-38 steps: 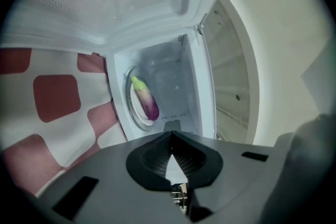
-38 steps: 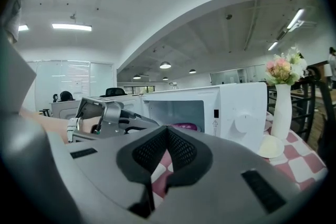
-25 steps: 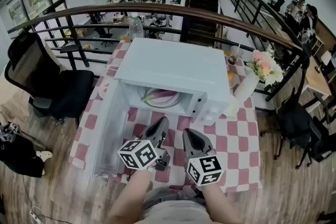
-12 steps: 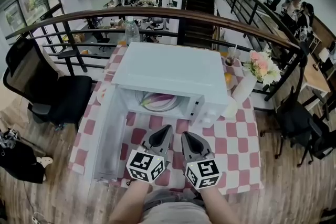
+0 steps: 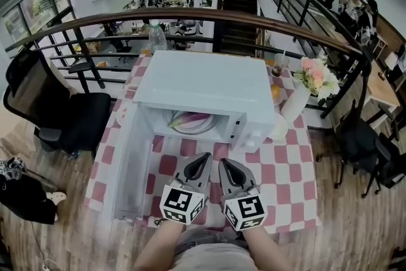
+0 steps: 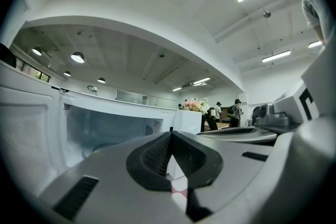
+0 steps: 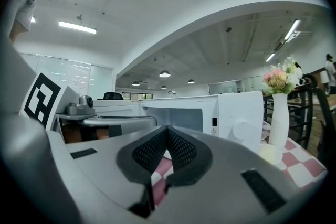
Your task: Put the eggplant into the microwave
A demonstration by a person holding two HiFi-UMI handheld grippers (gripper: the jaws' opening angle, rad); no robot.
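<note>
Microwave (image 5: pixel 203 82), white, stands on a red-and-white checked bench (image 5: pixel 285 174) with its door (image 5: pixel 130 168) swung open to the left. Only the head view looks down into the cavity, where the eggplant (image 5: pixel 189 117) lies on a plate (image 5: pixel 202 129). The left gripper (image 5: pixel 204 158) and right gripper (image 5: pixel 223 165) sit side by side just before the opening, apart from the eggplant. Each gripper view shows its own jaws pressed together with nothing between them. The right gripper view shows the control dial (image 7: pixel 242 126) head-on, with a white vase (image 7: pixel 278 113) of flowers to its right.
</note>
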